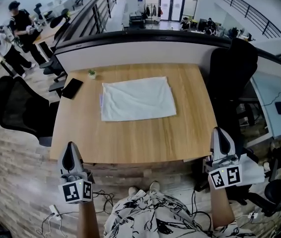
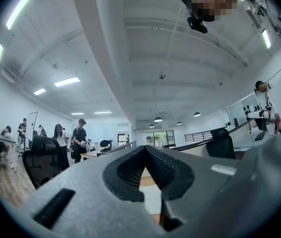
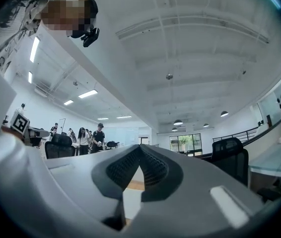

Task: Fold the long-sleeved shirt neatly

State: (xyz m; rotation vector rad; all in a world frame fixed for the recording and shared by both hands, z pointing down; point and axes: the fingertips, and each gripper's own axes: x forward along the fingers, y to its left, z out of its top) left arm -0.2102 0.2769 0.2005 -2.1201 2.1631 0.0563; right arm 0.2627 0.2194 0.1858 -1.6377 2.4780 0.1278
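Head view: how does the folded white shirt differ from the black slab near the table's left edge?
Colour: the shirt is white and the black slab is dark.
Size: the shirt covers far more of the table than the black slab does.
Place: the shirt lies near the table's middle, while the black slab sits by the left edge, next to a small potted plant.
Shared: both lie flat on the table.

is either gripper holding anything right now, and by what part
Nothing. The left gripper and right gripper are both shut and empty, back from the folded shirt lying on the table.
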